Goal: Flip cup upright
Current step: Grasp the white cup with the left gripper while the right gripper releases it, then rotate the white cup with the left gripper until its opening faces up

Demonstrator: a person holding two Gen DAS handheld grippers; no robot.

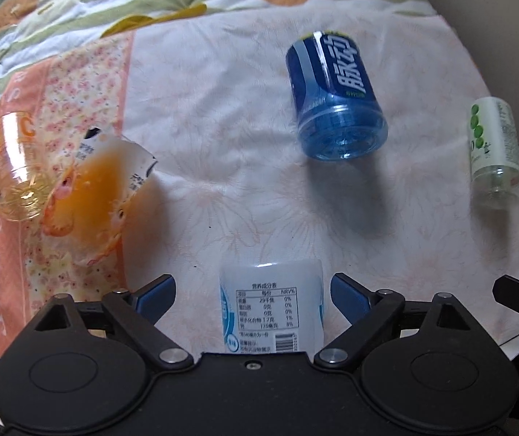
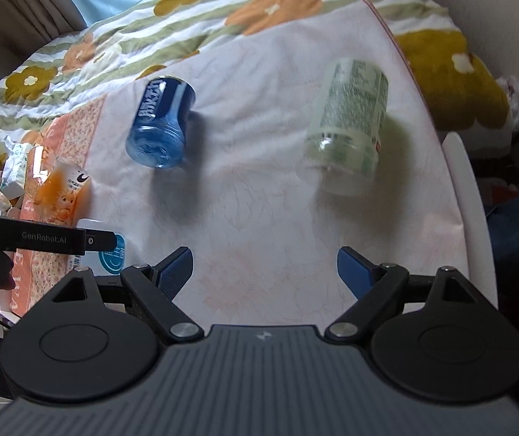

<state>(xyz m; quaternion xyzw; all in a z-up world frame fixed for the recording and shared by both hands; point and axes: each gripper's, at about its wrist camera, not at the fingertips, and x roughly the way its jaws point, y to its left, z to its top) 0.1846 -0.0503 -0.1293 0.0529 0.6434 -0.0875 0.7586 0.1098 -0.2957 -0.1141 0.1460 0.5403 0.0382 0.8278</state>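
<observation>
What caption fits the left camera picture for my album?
Open left tool straddles a white-labelled cup, with blue cup, orange cup and green cup upside down on the cloth.

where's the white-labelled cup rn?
The white-labelled cup sits between the open fingers of the left gripper, untouched, at bottom centre of the left wrist view, with the blue cup beyond it.
</observation>
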